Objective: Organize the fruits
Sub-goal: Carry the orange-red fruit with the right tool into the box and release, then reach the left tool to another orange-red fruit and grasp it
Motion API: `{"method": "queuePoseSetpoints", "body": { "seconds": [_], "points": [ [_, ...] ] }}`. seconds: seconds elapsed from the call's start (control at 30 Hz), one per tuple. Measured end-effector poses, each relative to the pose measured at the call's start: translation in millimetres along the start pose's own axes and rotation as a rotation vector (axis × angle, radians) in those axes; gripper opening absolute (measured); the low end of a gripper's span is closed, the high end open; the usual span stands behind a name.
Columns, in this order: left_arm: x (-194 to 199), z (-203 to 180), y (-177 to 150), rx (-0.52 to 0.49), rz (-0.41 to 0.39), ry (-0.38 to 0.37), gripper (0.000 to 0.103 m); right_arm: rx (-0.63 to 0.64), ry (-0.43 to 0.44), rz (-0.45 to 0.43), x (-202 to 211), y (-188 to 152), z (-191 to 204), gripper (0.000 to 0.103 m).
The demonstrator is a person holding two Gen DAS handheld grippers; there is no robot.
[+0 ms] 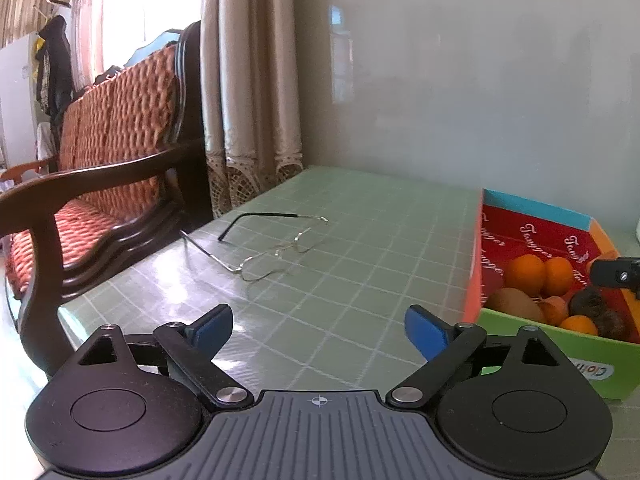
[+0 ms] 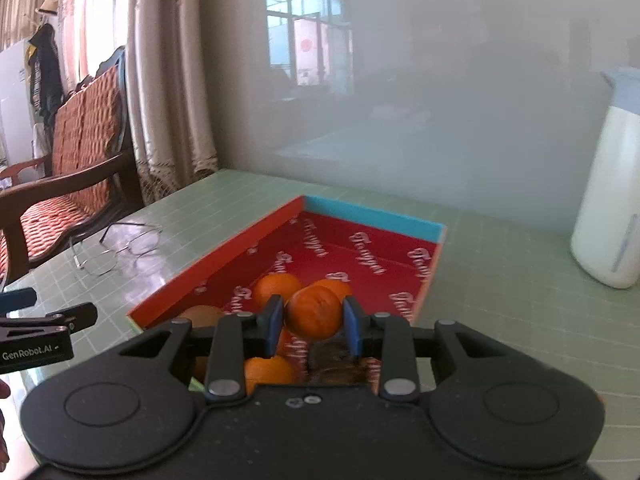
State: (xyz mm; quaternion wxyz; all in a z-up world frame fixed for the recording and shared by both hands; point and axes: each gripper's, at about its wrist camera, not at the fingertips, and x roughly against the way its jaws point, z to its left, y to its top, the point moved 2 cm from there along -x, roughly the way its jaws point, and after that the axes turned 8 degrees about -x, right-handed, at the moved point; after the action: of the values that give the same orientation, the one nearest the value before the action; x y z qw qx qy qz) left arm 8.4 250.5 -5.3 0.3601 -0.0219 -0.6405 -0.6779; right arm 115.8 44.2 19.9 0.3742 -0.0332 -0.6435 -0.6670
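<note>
My right gripper [image 2: 314, 318] is shut on a tangerine [image 2: 314, 312], held just above the open cardboard box [image 2: 216, 264] with the red lining. Below it lie more tangerines [image 2: 276, 286], a brown kiwi [image 2: 200, 314] and a dark fruit [image 2: 340, 364]. In the left wrist view the same box [image 1: 532, 332] sits at the right with tangerines [image 1: 524, 274], a kiwi [image 1: 514, 304] and a dark fruit [image 1: 592, 304] in it. My left gripper [image 1: 318, 330] is open over the green tabletop to the left of the box, nothing between its blue pads.
Wire-rimmed glasses [image 1: 272, 248] lie unfolded on the green gridded table [image 1: 360, 216] left of the box. A white jug [image 2: 608, 200] stands at the right near the wall. A wooden bench with an orange cushion [image 1: 112, 160] is beyond the table's left edge.
</note>
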Motion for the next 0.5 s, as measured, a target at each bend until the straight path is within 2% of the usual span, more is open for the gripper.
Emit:
{"method": "queuePoseSetpoints", "body": {
  "seconds": [0.1,0.17,0.3,0.5],
  "points": [
    [-2,3,-2,-0.005,0.013,0.007,0.096,0.035,0.025,0.037,-8,-6,12,0.041],
    [-3,4,-2,-0.005,0.013,0.01,0.099,0.041,0.01,-0.005,-3,-8,14,0.058],
    [0,2,0,-0.005,0.0,0.003,0.101,-0.018,-0.001,-0.073,11,0,1,0.06],
    [5,-10,5,-0.004,-0.023,-0.025,0.101,-0.16,-0.085,-0.106,30,8,-51,0.062]
  ]
}}
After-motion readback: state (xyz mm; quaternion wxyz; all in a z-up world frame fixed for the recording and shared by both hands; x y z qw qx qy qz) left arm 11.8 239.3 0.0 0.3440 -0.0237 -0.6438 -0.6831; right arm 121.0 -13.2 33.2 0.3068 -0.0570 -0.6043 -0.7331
